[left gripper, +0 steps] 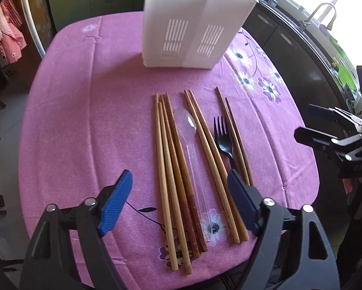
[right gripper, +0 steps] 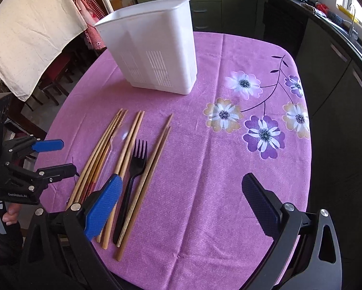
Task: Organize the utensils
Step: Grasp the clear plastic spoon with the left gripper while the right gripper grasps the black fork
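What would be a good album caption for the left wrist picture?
Open left gripper above chopsticks, clear spoon and black fork.

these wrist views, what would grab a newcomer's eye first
The pink flowered tablecloth fills both views. On it, wooden chopsticks, a clear spoon and a black fork lie in a row. Behind them stands a white slotted utensil holder, while the open left gripper and right gripper hover empty.

Pink flowered tablecloth (left gripper: 84, 120), white holder (left gripper: 193, 24), black fork (left gripper: 223, 137).
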The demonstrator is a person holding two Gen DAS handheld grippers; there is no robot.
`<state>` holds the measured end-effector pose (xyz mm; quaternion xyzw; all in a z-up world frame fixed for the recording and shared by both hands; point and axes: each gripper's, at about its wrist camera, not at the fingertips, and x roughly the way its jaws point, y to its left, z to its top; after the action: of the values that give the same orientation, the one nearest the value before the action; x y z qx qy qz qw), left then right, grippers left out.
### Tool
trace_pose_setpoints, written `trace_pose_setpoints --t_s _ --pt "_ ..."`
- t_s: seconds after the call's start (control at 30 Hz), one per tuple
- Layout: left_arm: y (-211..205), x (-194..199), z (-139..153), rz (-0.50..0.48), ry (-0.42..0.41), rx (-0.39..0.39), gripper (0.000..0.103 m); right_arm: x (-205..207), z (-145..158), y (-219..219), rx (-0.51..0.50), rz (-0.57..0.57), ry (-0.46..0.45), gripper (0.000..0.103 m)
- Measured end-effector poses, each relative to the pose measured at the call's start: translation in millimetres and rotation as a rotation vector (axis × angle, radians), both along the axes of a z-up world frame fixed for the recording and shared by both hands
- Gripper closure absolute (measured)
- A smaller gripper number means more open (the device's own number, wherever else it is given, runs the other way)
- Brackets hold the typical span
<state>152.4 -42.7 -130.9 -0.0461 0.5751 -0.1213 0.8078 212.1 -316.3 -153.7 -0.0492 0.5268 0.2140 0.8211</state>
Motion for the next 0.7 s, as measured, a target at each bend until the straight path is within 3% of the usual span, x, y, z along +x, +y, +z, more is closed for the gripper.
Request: trace_pose_setpoints --t_s 0.17,0.2,0.33,0.4,0.7 --pt "-24 16 -13 -0.058 0.067 0.030 0.060 15 -9 -2 -0.012 -0.017 0.038 0.037" --pt "-30 19 -16 -0.076 0.084 0.037 0.068 17 -11 -2 -0.011 -0.015 0.044 0.038" --pt "-43 30 -24 -0.091 0.112 0.092 0.077 18 -13 -1 -0.022 -0.011 0.044 0.042" --pt "-46 36 -26 -0.084 0.123 0.119 0.086 17 -13 -1 -0.025 -0.011 0.041 0.046" --pt "-52 55 -41 -0.049 0.152 0.196 0.092 16 -16 -1 -0.033 0.009 0.043 0.046"
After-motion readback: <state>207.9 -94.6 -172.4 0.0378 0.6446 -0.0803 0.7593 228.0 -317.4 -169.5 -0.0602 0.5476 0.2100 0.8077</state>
